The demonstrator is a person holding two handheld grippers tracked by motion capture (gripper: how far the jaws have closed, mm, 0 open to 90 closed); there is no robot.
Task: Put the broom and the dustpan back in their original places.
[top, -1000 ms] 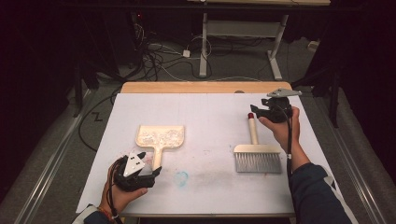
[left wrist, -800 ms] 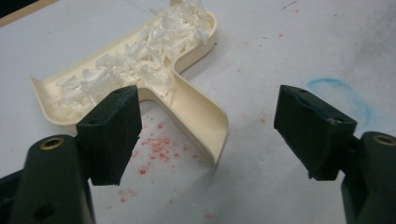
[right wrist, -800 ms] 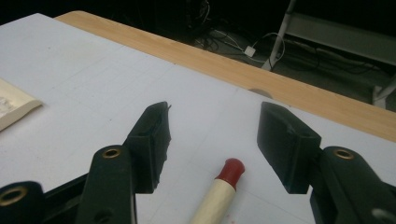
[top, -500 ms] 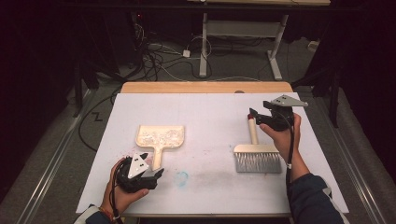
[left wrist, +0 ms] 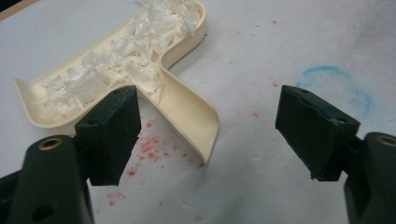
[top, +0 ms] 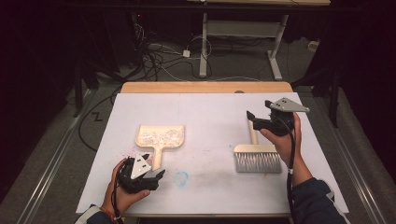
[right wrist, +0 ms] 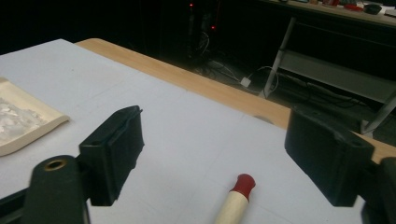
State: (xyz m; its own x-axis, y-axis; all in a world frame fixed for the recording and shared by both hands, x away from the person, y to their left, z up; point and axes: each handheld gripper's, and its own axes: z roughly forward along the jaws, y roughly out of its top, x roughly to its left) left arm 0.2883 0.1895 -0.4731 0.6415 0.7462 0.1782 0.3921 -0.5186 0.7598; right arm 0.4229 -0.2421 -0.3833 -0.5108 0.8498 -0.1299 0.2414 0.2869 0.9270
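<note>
A cream dustpan full of white shreds lies left of centre on the white sheet, its handle pointing toward the person. My left gripper rests just short of that handle and is open. In the left gripper view the dustpan has its handle end between the jaws, untouched. A brush with grey bristles and a red-tipped wooden handle lies at the right. My right gripper hovers over the handle's far end. Its jaws have just been opening, and the brush handle lies below them, unpressed.
A blue chalk ring and red specks mark the white sheet by the left gripper. A wooden table edge runs along the back. Beyond it are floor cables and a desk frame.
The right gripper's jaws have spread wide off the brush handle, and the hand has drifted slightly right and toward the person. The brush, the dustpan and the left gripper have stayed put.
</note>
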